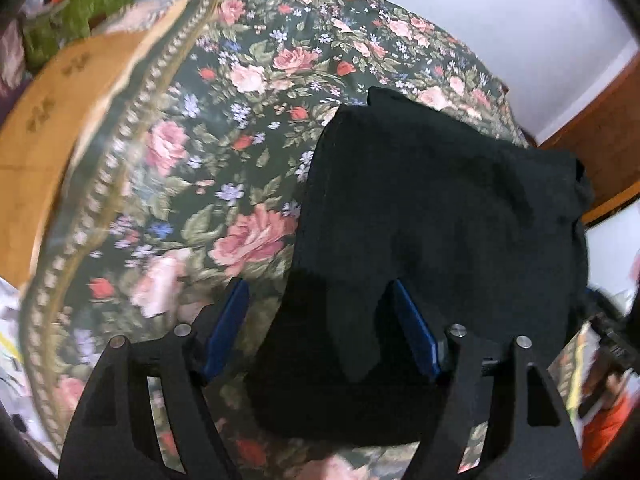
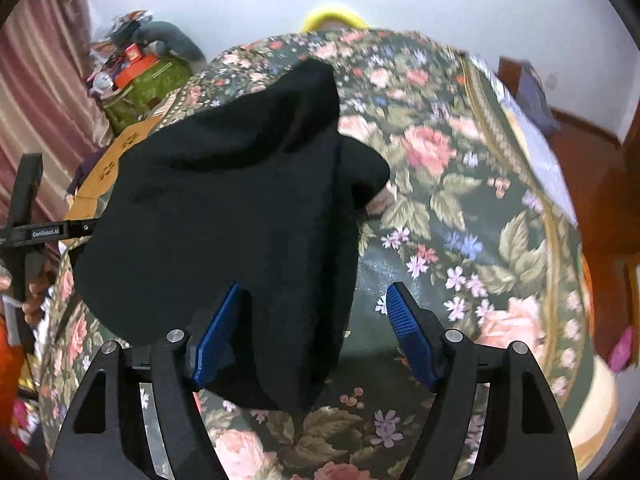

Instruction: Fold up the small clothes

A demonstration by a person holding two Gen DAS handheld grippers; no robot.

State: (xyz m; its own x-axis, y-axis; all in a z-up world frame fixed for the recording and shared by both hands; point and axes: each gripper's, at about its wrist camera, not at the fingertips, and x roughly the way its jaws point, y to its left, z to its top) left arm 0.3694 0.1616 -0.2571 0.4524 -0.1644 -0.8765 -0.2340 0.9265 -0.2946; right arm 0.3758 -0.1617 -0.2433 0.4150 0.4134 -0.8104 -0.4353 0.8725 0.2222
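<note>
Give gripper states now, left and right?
Left gripper: open, black garment between the pads, not pinched.
Right gripper: open, same garment's edge in the gap.

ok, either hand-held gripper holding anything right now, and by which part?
Nothing held. The left hand-held gripper and right hand-held gripper both stand open over the near edge of the black fabric garment, pads not pressing it.

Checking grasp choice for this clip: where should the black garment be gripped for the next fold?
Judging by its pose, grip the black garment at its near hem corners, from the near side. That edge already lies between the open pads of both the left tool and the right tool.
</note>
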